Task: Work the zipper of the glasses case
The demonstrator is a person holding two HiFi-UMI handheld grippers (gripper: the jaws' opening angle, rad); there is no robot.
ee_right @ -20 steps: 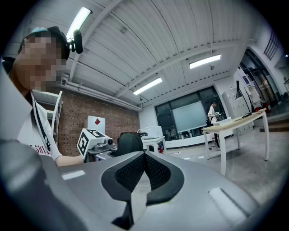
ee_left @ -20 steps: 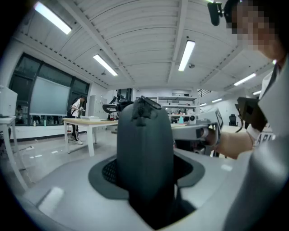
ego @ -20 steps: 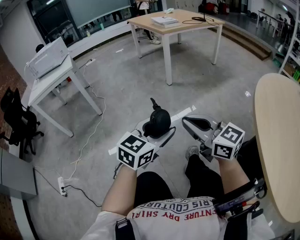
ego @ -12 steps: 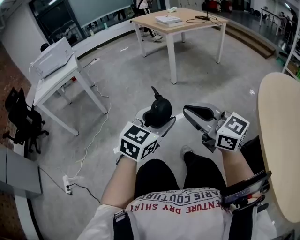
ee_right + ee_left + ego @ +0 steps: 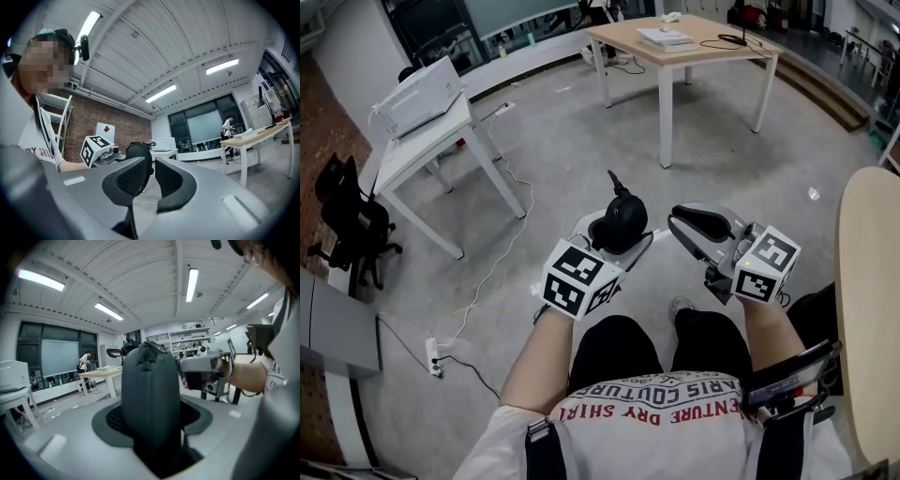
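Plainly, my left gripper (image 5: 151,427) was clamped on the glasses case (image 5: 151,394). Its two pads pressed the case's lower sides, so it stood upright between them, in the air in front of me above the grey floor (image 5: 544,131). The case was black and matte, a smooth rounded oval shell, with a raised seam running up the middle of the side facing the left gripper view. In my head view a thin dark zipper pull (image 5: 612,180) stuck up from its upper end. My right gripper (image 5: 151,176) sat just beside the case, to its right, its jaws a narrow gap apart with nothing between them. In the right gripper view, the case showed beyond the pad (image 5: 129,180) on the left.
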